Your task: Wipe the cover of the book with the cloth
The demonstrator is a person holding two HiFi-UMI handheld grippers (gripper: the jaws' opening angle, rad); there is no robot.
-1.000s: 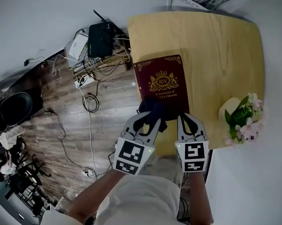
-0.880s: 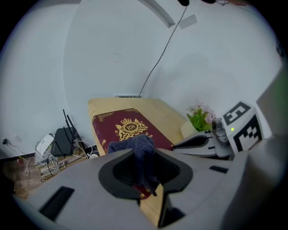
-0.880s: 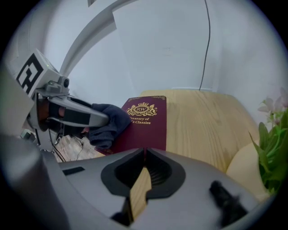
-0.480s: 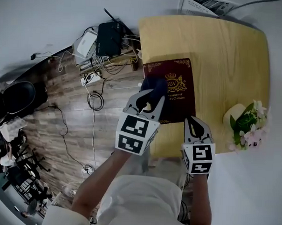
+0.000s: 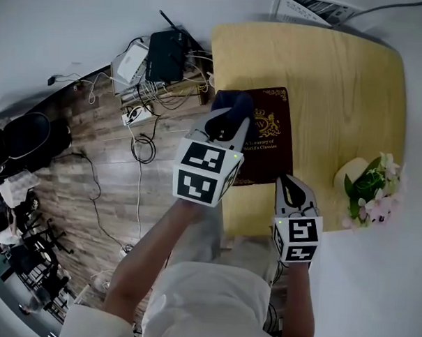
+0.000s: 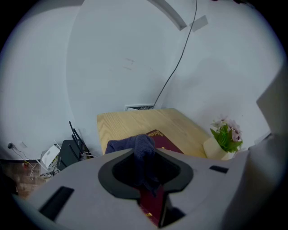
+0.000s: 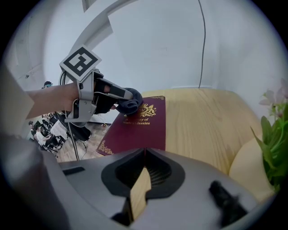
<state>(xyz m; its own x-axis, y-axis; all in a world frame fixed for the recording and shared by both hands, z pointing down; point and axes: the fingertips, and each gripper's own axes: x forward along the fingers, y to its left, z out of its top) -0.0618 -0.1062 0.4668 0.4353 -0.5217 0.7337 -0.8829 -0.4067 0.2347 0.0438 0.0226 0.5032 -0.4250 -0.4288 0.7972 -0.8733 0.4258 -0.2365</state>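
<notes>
A maroon book (image 5: 269,142) with a gold crest lies flat on the wooden table (image 5: 334,72). My left gripper (image 5: 227,124) is shut on a dark blue cloth (image 5: 232,104), and the cloth rests on the book's far left part. The left gripper view shows the cloth (image 6: 142,147) bunched between the jaws, with the book (image 6: 167,144) just beyond it. My right gripper (image 5: 289,183) is shut and holds nothing; it sits by the table's near edge, just off the book's near right corner. In the right gripper view the book (image 7: 140,125) lies ahead, with the cloth (image 7: 131,103) on its far left corner.
A cream pot of pink flowers (image 5: 367,184) stands at the table's right edge. A white paper (image 5: 312,6) lies at the far edge. On the wooden floor left of the table are a black router (image 5: 167,54), a white box and tangled cables (image 5: 139,126).
My left gripper has carried the cloth from the book's near edge up to its far left part. The right gripper has drawn back off the book toward the table's near edge.
</notes>
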